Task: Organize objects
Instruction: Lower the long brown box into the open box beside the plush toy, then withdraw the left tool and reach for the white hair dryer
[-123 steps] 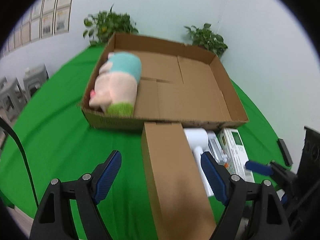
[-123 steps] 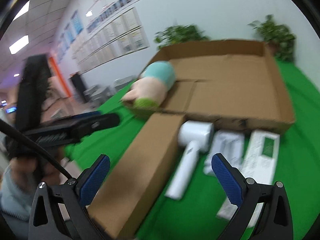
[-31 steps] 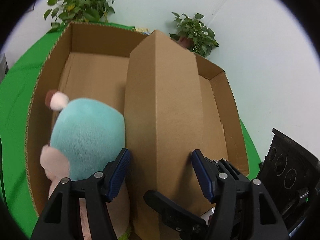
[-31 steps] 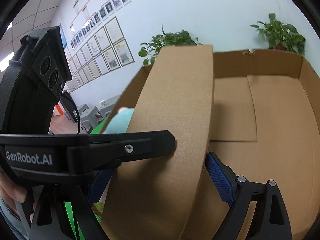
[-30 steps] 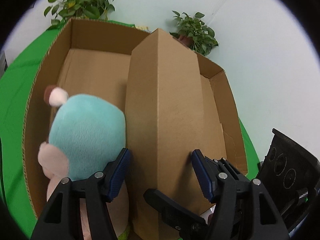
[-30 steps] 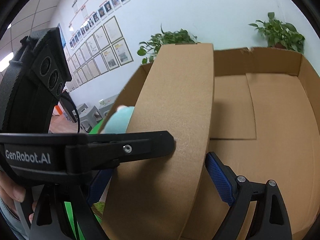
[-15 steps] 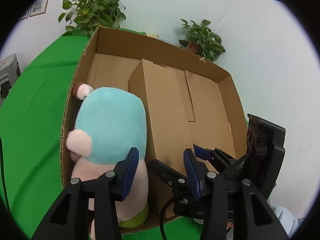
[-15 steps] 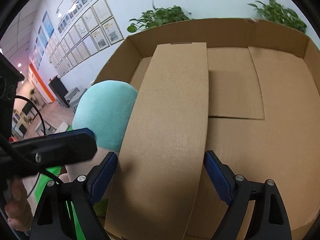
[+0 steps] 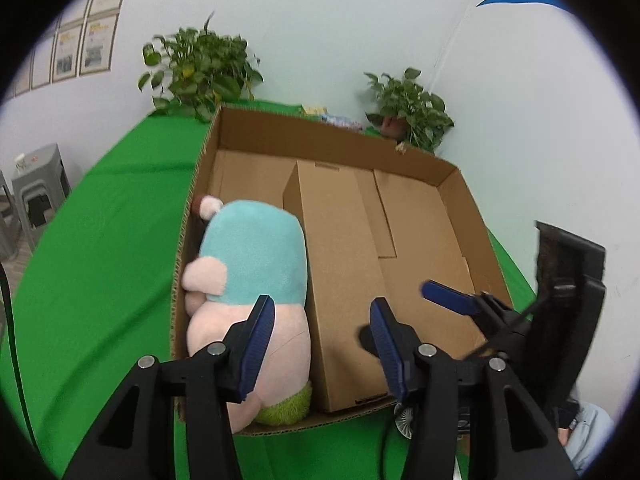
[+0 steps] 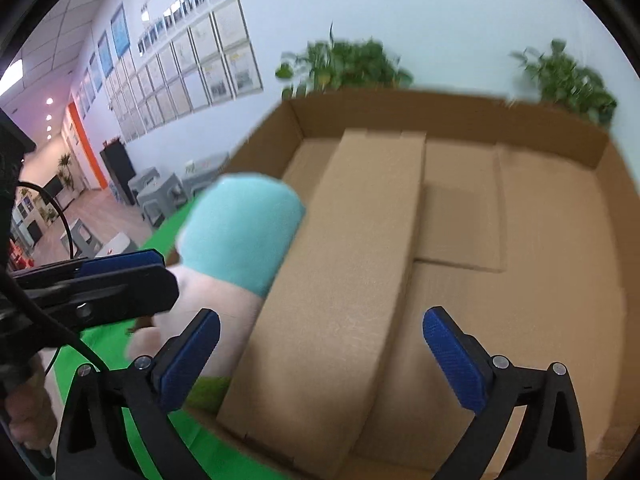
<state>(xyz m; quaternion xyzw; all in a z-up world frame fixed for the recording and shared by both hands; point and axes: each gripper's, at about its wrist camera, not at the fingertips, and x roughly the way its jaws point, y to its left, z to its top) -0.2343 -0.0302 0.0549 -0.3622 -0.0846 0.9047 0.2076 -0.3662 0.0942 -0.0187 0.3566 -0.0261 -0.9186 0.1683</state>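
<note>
Left wrist: fuzzy plush toy (image 9: 256, 264) beside smooth long carton (image 9: 340, 280); corrugated tray (image 9: 468, 216).

A long carton (image 9: 340, 264) lies inside an open cardboard tray (image 9: 460, 208) on a table (image 9: 100, 220), a plush toy (image 9: 252, 272) against its left side; two potted plants (image 9: 200, 68) stand behind.

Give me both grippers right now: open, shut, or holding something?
Left gripper: open, holding nothing; its jaws have just been moving.
Right gripper: open wide, jaws just opened further, clear of the long cardboard box, which lies in the tray.
</note>
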